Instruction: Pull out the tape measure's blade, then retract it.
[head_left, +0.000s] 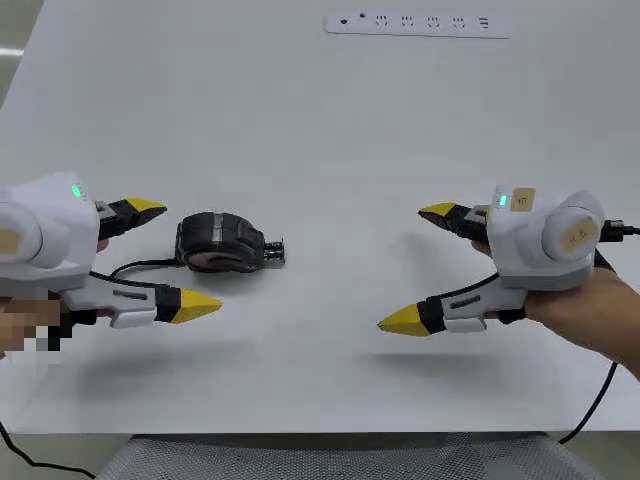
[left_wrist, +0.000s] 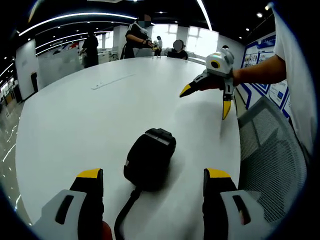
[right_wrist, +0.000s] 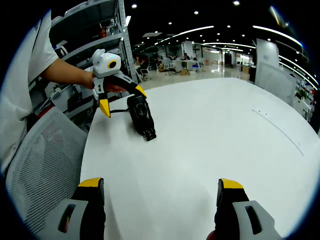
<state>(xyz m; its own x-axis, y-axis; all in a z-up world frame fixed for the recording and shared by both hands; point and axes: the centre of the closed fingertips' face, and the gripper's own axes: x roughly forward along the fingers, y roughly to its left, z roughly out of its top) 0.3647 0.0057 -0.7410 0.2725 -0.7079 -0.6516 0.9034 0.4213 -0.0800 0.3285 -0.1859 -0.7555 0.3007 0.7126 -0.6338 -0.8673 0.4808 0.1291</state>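
Two grippers hovered over the white table (head_left: 320, 120), both with jaws spread wide and holding nothing. The black tape measure (head_left: 222, 243) lay at the left, just ahead of the left gripper (head_left: 187, 255), its blade apparently retracted; the right gripper (head_left: 405, 267) hung well apart at the right

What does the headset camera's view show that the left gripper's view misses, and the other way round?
Head view: the left gripper's white housing with its green light, and the tape measure's blade tip. Left gripper view: people standing beyond the table. Both: the black tape measure lying between the open left jaws without touching them, the open right gripper, and the white table.
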